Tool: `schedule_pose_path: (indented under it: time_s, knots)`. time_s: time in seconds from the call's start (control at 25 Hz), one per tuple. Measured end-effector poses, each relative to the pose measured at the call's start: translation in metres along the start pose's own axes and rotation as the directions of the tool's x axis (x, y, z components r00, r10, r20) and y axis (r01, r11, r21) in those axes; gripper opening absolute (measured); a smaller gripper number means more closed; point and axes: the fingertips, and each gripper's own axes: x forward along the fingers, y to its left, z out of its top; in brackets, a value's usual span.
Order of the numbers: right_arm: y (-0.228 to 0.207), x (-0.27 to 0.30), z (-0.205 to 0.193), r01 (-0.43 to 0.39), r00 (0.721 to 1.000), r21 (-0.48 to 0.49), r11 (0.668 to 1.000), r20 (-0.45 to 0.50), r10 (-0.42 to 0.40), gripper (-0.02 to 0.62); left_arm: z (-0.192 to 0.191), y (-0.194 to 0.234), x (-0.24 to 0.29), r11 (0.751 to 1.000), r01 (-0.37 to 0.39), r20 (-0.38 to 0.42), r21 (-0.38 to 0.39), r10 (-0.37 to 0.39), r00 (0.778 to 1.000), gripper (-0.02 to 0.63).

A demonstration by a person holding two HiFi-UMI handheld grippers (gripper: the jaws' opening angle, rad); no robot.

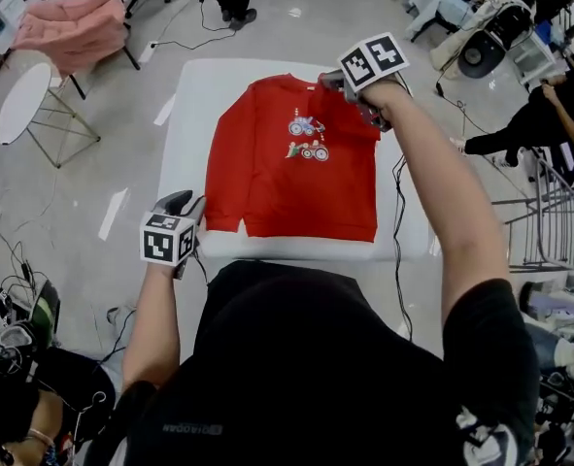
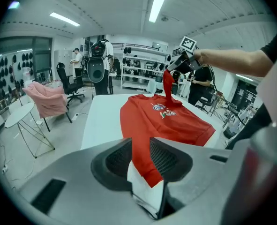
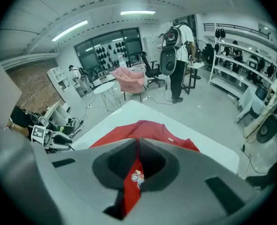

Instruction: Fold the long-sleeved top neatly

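Grey workshop floor surrounds a white desk (image 1: 194, 95), with shelving and ceiling strip lights showing in the two claw views. From the head view, a chair draped in pink cloth (image 1: 73, 27) stands at 10 o'clock from the desk and a small round white table (image 1: 22, 100) at 9 o'clock. A person in dark clothes (image 1: 544, 115) leans in at 3 o'clock, well apart from the desk.

The red long-sleeved top (image 1: 287, 178) lies front up on the middle of the desk, collar at 12 o'clock and hem at 6 o'clock, close to the desk's near edge. A small picture print (image 1: 308, 136) sits on its chest. One sleeve runs straight down the 9 o'clock side of the body.

The right claw (image 1: 333, 83) is at 1 o'clock on the top, by the shoulder. Its jaws are pressed together on a strip of the red fabric (image 3: 131, 186), which the left claw view shows hanging from that claw (image 2: 172, 69) down to the garment (image 2: 166, 121).

The left claw (image 1: 182, 202) is at 7 o'clock, just beside the cuff at the lower corner. Its jaws stand apart and grip nothing. In its own view (image 2: 141, 156), the red cuff and the desk's white edge show in the gap beyond the pads.
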Motion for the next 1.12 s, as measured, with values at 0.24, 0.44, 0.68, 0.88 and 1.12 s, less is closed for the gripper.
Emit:
schedule_pose_path:
  time_s: [0.24, 0.44, 0.68, 0.88, 1.12]
  knots:
    - [0.026, 0.078, -0.001, -0.009, 0.995, -0.033, 0.999, -0.099, 0.005, 0.018, -0.005, 0.017, -0.008, 1.000, -0.008, -0.010, -0.020, 0.008, 1.000, 0.120]
    - [0.031, 0.130, -0.007, -0.001, 0.989, -0.047, 0.999, -0.145, -0.006, 0.020, -0.016, 0.023, -0.010, 0.999, -0.030, -0.030, -0.034, 0.029, 0.999, 0.120]
    - [0.031, 0.176, 0.008, -0.008, 0.996, 0.119, 0.993, -0.083, 0.018, 0.030, -0.029, 0.033, -0.014, 1.000, -0.026, -0.070, -0.009, 0.026, 0.997, 0.120]
    - [0.033, 0.182, 0.022, -0.040, 0.999, 0.173, 0.984, -0.022, 0.044, 0.064, -0.033, 0.035, -0.010, 1.000, -0.011, -0.081, 0.010, 0.012, 0.997, 0.120]
    - [0.034, 0.152, 0.026, -0.055, 0.997, 0.163, 0.985, 0.066, 0.045, 0.022, -0.024, 0.024, -0.005, 0.999, 0.003, -0.063, 0.034, -0.001, 0.998, 0.120]
